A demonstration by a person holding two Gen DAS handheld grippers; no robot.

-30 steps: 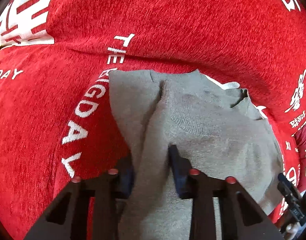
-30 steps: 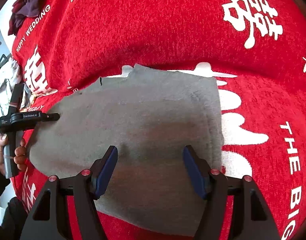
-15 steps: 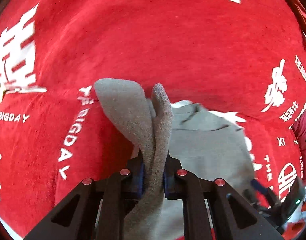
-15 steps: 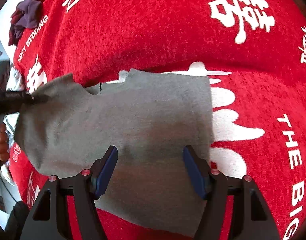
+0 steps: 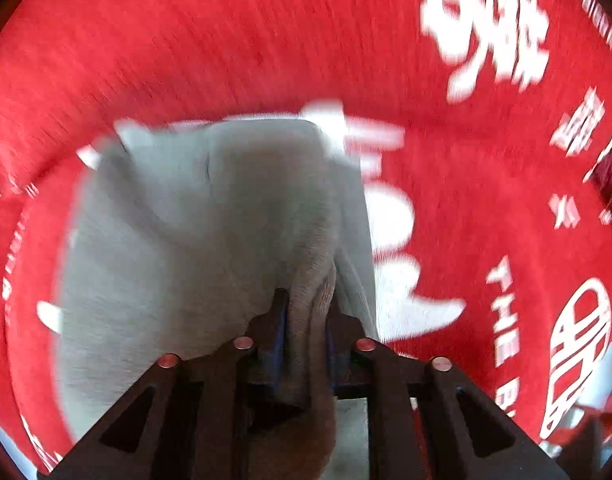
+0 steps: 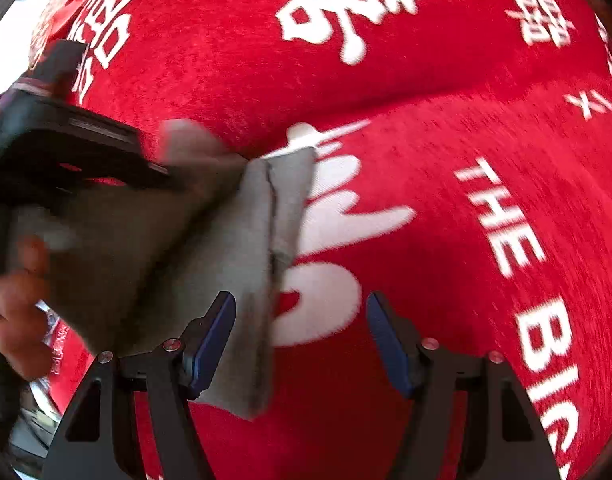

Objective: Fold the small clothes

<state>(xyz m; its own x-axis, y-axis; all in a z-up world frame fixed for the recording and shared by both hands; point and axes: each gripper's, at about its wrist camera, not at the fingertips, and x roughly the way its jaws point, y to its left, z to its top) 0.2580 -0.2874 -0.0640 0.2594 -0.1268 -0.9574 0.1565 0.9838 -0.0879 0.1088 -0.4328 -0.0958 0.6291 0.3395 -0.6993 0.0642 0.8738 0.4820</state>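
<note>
left gripper [image 5: 306, 320]: clamped on a bunched edge of the grey knit garment [image 5: 194, 248], likely to carry that side across as a fold | right gripper [image 6: 302, 340]: wide apart, holding nothing, garment's folded edge just beside its left finger | garment: lying on the red printed cloth [image 6: 446, 92], away from visible edges

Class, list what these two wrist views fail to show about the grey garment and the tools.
- Left wrist: grey garment motion-blurred; type unclear.
- Left tool: pinched cloth hides its pads.
- Right wrist: garment's left part hidden behind left tool body and hand.
- Right tool: open, holding nothing.
</note>
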